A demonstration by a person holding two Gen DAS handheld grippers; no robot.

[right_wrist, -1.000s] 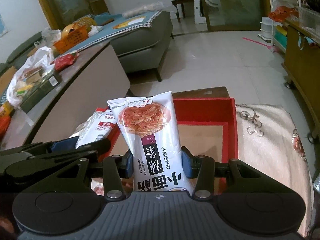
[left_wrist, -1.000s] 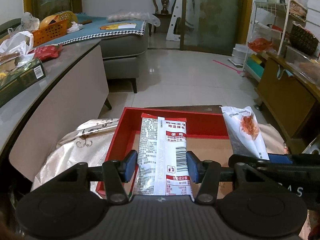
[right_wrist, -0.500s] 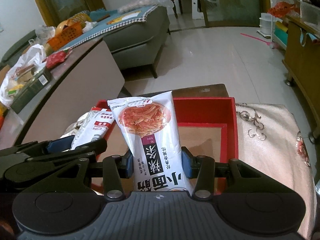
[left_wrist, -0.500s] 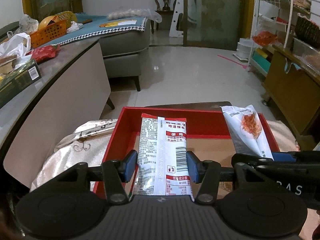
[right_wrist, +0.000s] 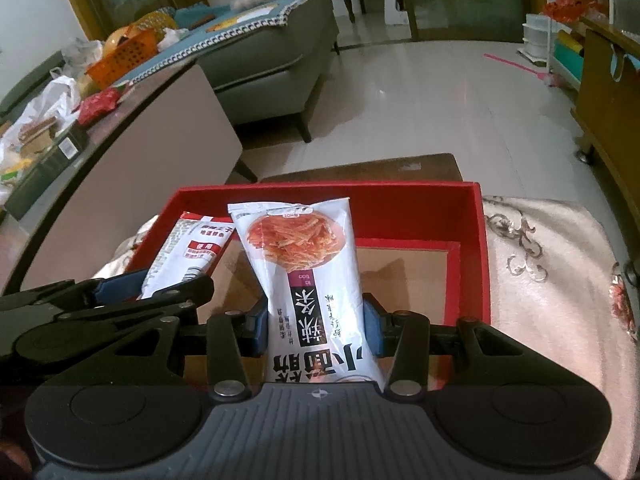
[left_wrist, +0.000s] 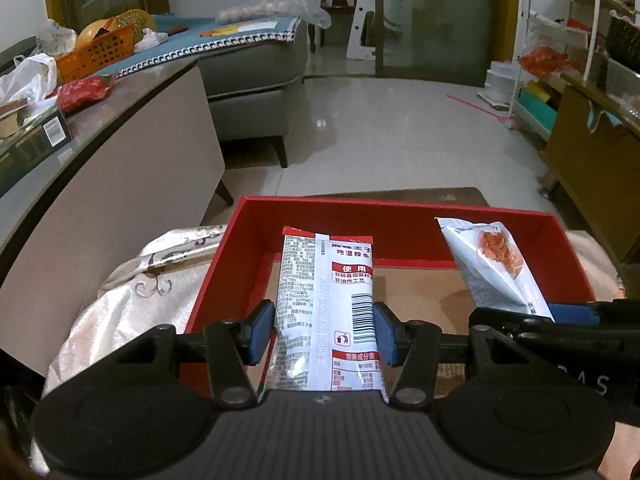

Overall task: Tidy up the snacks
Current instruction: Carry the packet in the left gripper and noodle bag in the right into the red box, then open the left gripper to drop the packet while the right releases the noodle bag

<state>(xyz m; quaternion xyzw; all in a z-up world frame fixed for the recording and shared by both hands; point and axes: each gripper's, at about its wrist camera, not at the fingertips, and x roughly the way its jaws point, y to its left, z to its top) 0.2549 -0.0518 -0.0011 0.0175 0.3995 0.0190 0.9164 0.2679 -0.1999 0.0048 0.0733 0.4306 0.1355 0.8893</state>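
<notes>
Both tools loaded, both held over the red box (left_wrist: 400, 216).

Your left gripper (left_wrist: 325, 330) is pinching the silver-backed snack packet (left_wrist: 326, 292) across its width, blue pads pressed into both edges, barcode side up. Your right gripper (right_wrist: 314, 326) is clamped the same way on the white spicy-strip packet (right_wrist: 304, 256), picture side up. Each packet sticks out forward past the pads, its free end above the box's brown floor (right_wrist: 404, 276). No other snack shows in the box.

Risks from here, as I judge them:

- Crowding. In the right wrist view your left tool's black linkage (right_wrist: 120, 308) sits just beside the right one. Let go with both at once and the packets may overlap or land crossed instead of side by side.
- Soft bags. The pads hold only the near part of each packet. If you let go from above, the free end probably flops first and the bag may turn or lean on the red wall.
- Left edge. The silver-backed packet hangs nearer the left wall (left_wrist: 224, 276) than the middle. Any drift that way could leave it propped on the rim, or out on the embroidered cloth (left_wrist: 132, 300).
- Snagging. If you pull back before the pads fully part, the foil edge could drag along.
</notes>
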